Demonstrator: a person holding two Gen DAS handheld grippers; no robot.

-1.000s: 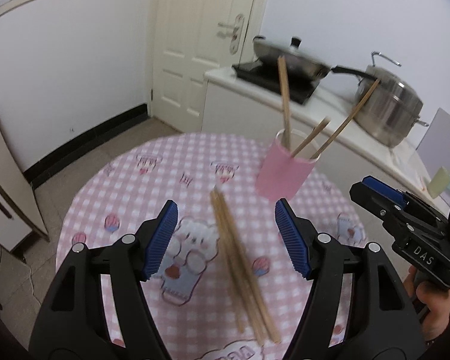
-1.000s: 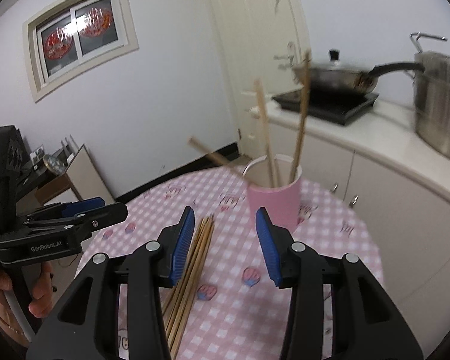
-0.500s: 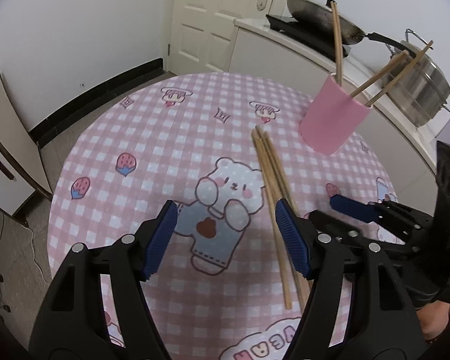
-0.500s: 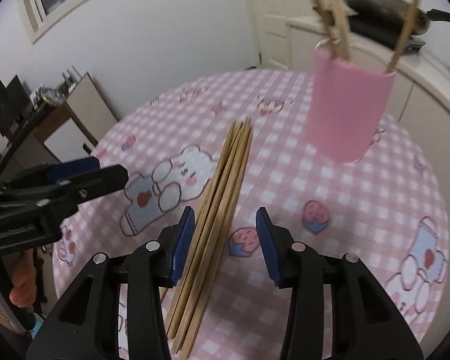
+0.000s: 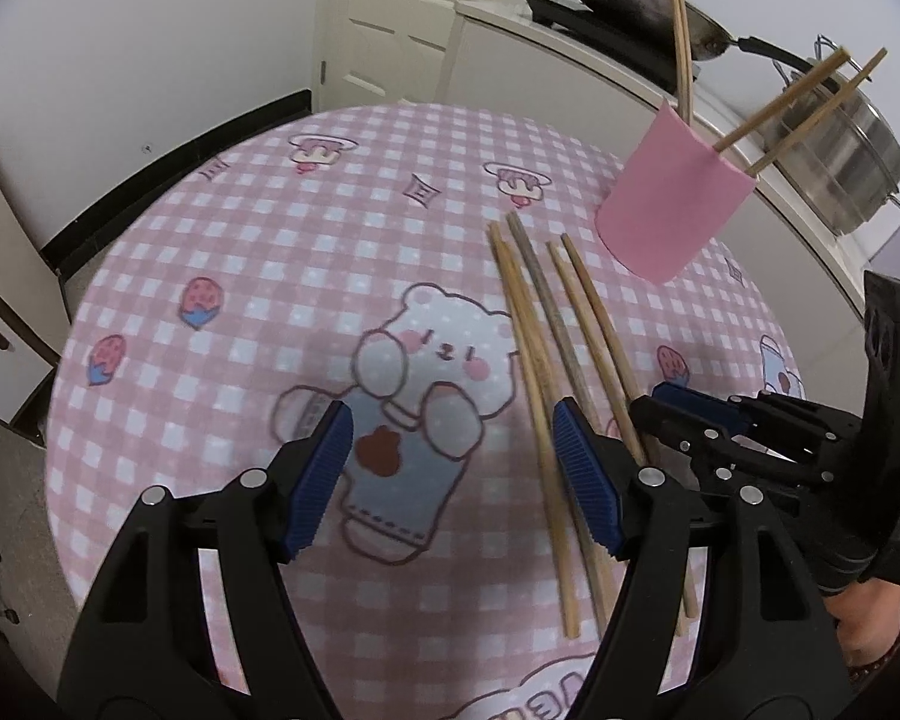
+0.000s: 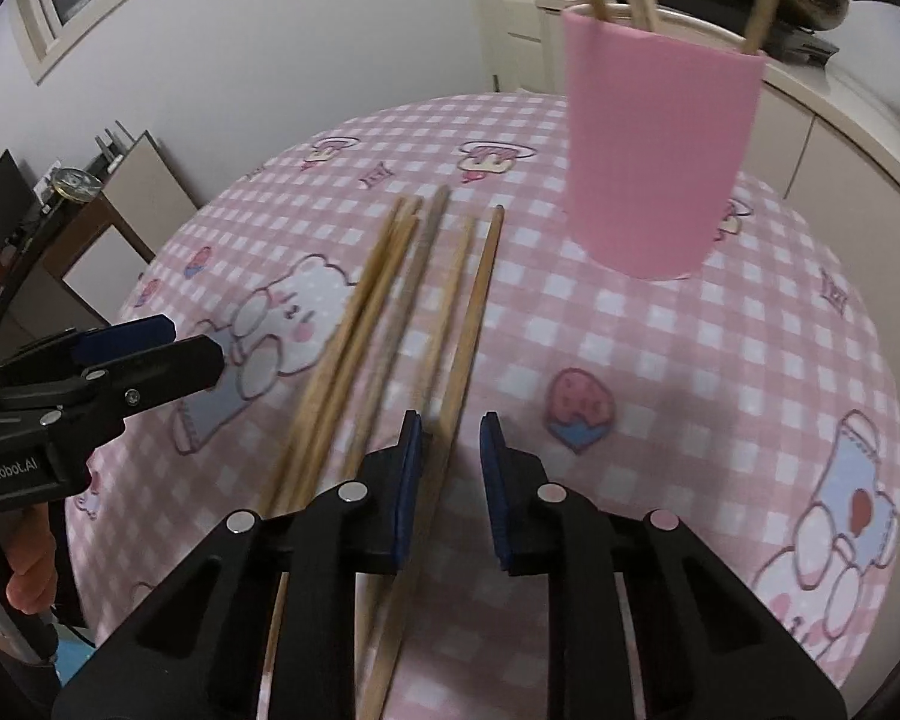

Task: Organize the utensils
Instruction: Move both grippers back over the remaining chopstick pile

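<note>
right gripper [image 6: 450, 447]: lowered over the loose chopsticks [image 6: 390, 324], jaws closing with the two rightmost sticks between its fingers [image 6: 407, 468]
left gripper [image 5: 450, 462]: lowered toward the worktop [image 5: 258, 276]
chopsticks: bundle now spread apart

The chopsticks [image 6: 354, 360] run blurred (near ends hidden) beneath the right gripper [image 6: 450, 468].

Open left hand-held gripper [image 5: 453, 474] above chopsticks [image 5: 546, 372].

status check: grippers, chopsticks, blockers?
Right gripper closing around one loose chopstick, pads not pressing yet. Left gripper open, empty. Pink cup clear of the path.
</note>
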